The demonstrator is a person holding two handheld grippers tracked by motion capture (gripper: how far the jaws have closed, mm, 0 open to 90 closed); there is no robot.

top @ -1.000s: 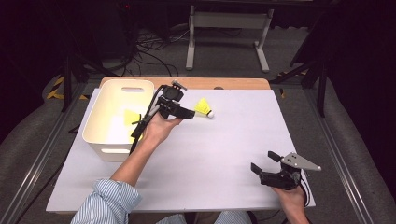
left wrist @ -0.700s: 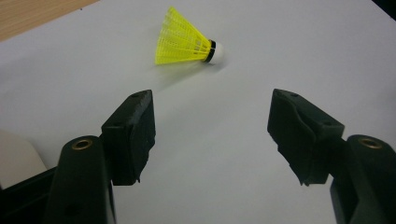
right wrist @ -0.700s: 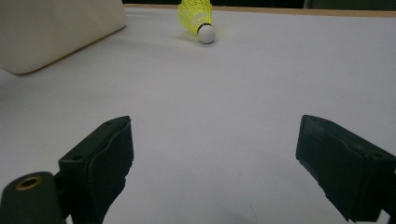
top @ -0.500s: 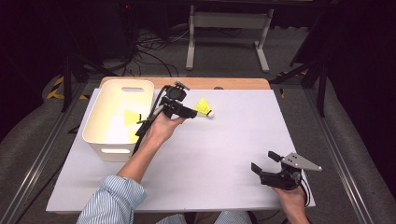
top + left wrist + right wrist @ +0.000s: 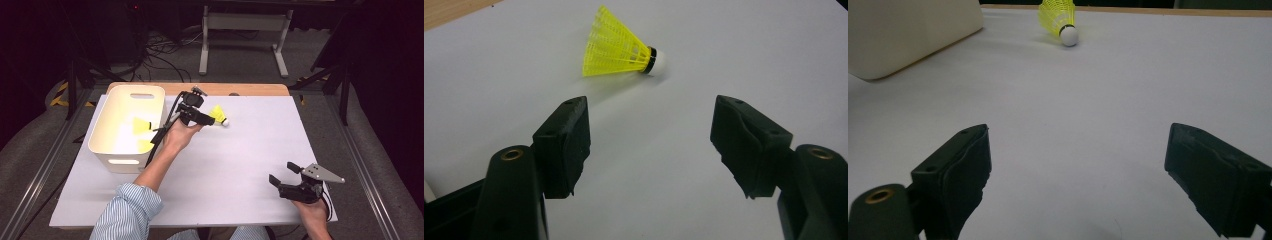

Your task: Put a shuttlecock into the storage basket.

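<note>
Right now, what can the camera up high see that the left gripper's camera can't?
The high view alone shows the white bin with two yellow shuttlecocks inside, the person's striped sleeve, and the right gripper, jaws open, resting near the table's front edge. The left gripper view alone shows the left gripper up close: its open jaws with nothing between them. Both show the yellow shuttlecock on the table lying on its side.

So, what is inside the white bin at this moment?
Two yellow shuttlecocks lie inside the white bin, one near the middle and one closer to the near wall. The near wall covers a little of the floor, so more could be hidden there.
</note>
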